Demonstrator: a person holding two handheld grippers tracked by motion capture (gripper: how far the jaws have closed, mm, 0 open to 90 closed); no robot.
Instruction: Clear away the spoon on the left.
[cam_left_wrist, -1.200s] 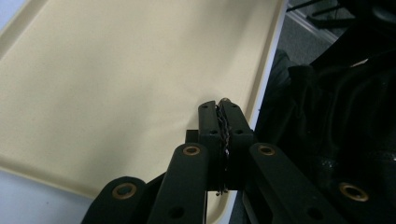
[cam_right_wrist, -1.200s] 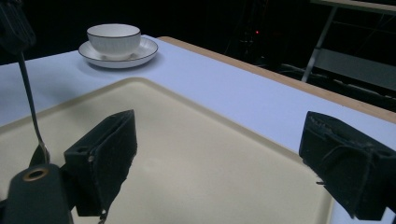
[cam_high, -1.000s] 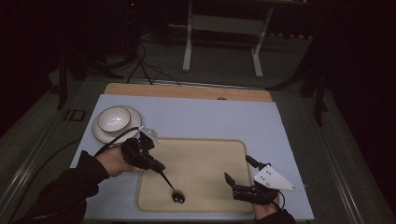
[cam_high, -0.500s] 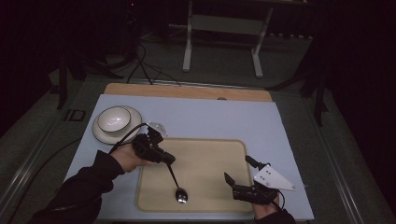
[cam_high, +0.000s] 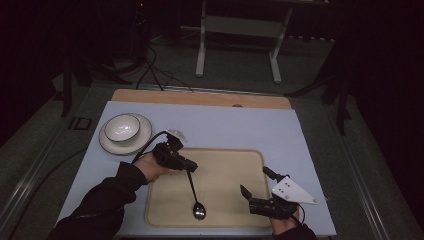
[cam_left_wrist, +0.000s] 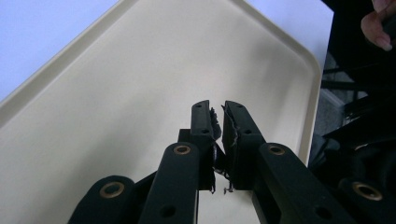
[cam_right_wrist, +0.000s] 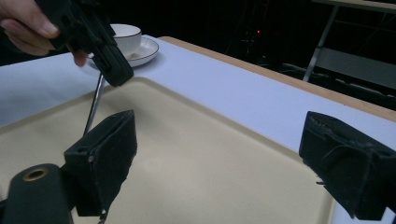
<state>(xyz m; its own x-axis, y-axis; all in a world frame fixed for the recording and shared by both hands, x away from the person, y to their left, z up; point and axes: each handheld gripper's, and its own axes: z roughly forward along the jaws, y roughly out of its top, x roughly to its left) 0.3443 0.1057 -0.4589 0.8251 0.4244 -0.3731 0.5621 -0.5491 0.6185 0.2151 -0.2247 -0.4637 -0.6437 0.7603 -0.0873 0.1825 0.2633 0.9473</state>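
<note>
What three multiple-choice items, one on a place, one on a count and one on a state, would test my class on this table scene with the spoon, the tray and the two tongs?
1. Where does the bowl of the spoon rest?
A. on the beige tray
B. in the white bowl
C. on the blue table top

2. How many white bowls stand on the table?
A. one
B. two
C. three

3. How do the right tongs stand?
A. shut on the spoon
B. open, with nothing between them
C. shut on the tray's rim

Answers:
1. A: in the high view the spoon's bowl lies on the tray near its front edge, while the left tongs grip the handle.
2. A: a single bowl sits on its saucer at the far left.
3. B: the right gripper view shows its two jaws wide apart over the tray.
</note>
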